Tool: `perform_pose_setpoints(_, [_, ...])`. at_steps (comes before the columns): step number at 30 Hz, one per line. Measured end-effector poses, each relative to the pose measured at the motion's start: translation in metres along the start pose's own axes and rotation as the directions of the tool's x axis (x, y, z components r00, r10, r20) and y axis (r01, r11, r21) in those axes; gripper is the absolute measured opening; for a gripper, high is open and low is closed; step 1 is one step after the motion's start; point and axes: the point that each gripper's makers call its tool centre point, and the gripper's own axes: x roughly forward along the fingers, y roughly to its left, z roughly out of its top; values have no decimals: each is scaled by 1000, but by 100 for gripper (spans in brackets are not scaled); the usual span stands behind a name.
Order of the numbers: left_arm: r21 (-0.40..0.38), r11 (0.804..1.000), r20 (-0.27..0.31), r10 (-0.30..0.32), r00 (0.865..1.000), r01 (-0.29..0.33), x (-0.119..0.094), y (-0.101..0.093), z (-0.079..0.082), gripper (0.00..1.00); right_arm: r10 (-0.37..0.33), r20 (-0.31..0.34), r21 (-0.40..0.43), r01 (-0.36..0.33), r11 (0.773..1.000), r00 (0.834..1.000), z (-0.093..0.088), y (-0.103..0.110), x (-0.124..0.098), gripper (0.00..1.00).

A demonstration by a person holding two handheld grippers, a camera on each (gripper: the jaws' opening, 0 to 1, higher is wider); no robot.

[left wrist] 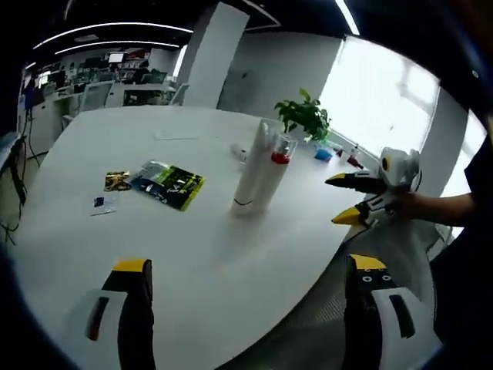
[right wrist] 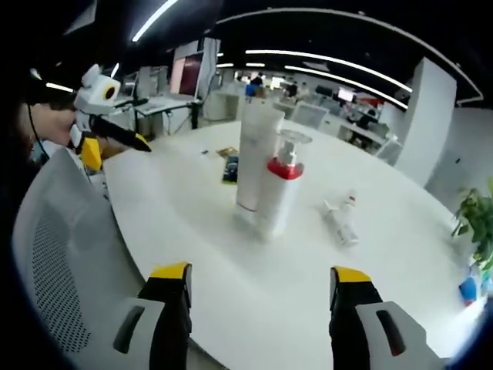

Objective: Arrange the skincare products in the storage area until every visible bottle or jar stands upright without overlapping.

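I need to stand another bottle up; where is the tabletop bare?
Bare: the near stretch of the round white table between the right gripper and the red-collared pump bottle. Crowded: that bottle stands tight beside the tall white tube, and a small white bottle lying flat borders their other side.

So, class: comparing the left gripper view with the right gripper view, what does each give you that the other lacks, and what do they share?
Left gripper view's own: the right gripper seen from outside, entering from the right, held in a hand, jaws apart.
Right gripper view's own: the left gripper from outside, at upper left, jaws apart.
Shared: the round white table, the tall white tube and the red-collared pump bottle upright side by side, flat printed packets, and the green potted plant.
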Motion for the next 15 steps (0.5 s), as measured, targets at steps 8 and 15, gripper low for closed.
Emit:
perform_pose_setpoints(8, [60,997,16,43,999,-44,1,-4,-1,99,115,31,112,-118,987,993,1,14,0,99])
perform_pose_setpoints(15, [103,991,45,85,995,-90,-4,4,-2,99,91,66,135,-99,986,994,7,7,-4,99])
